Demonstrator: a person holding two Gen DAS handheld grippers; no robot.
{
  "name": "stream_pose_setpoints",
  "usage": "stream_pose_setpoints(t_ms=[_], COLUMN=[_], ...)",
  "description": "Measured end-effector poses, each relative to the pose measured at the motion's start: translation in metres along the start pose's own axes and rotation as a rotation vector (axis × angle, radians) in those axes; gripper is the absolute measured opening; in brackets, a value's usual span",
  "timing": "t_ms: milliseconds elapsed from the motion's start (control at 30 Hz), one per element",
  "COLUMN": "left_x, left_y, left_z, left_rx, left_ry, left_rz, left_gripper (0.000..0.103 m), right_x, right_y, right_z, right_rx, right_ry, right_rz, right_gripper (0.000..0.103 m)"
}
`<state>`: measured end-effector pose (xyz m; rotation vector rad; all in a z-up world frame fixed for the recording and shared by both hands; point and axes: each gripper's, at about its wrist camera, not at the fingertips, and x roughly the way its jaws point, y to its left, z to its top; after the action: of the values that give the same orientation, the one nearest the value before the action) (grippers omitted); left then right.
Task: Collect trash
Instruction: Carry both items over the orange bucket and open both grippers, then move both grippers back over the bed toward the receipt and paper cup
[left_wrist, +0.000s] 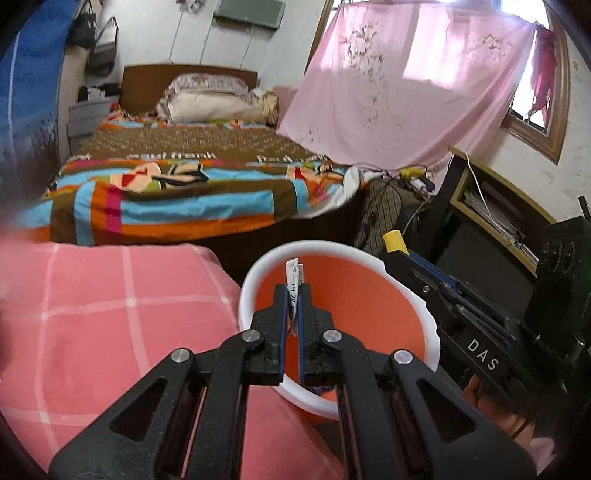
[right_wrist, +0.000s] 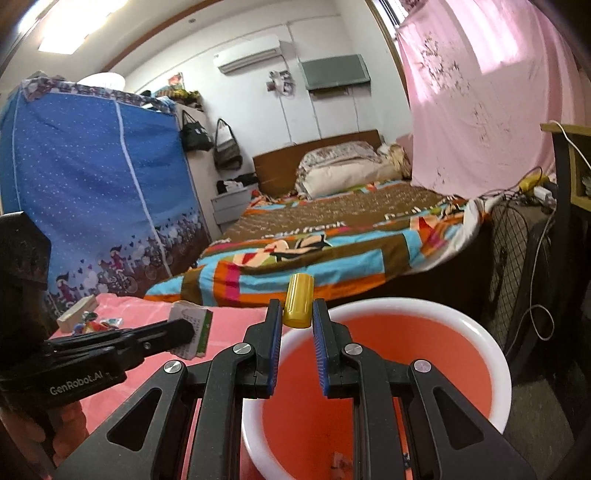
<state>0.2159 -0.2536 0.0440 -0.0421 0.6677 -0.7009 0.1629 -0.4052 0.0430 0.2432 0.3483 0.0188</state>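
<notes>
Both hands have their loads over the round bin with a white rim and orange inside (left_wrist: 369, 291), which stands just right of the pink checked cloth surface (left_wrist: 110, 314), so the step in hand looks like the drop. The left gripper (left_wrist: 293, 295) has its jaws nearly together, pinching a thin white printed paper packet (left_wrist: 293, 271) above the bin's mouth. The right gripper (right_wrist: 297, 314) clamps a small yellow plastic cylinder (right_wrist: 299, 301) at the bin's far rim. Next, each would need to part its jaws while the piece hangs inside the rim. More scraps (right_wrist: 94, 323) lie at the surface's far left.
</notes>
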Motion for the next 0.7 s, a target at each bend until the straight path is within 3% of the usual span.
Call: stream_pose_setpoints(t_ms=[367, 533, 700], left_x=[0.022, 0.026, 0.021], left_y=[-0.006, -0.008, -0.005], left_z=[-0.002, -0.002, 0.000], left_rx=[-0.048, -0.065, -0.083], left_ry=[0.102, 0.116, 0.097], left_rz=[-0.025, -0.036, -0.032], left_gripper=[0.011, 0.030, 0.038], right_x=[0.003, 0.001, -0.001], right_y=[-0.018, -0.024, -0.026], right_z=[-0.006, -0.005, -0.003], right_rx=[0.045, 0.061, 0.063], right_ry=[0.054, 0.055, 0.047], right_rz=[-0.029, -0.043, -0.059], right_gripper=[0.015, 0.015, 0.015])
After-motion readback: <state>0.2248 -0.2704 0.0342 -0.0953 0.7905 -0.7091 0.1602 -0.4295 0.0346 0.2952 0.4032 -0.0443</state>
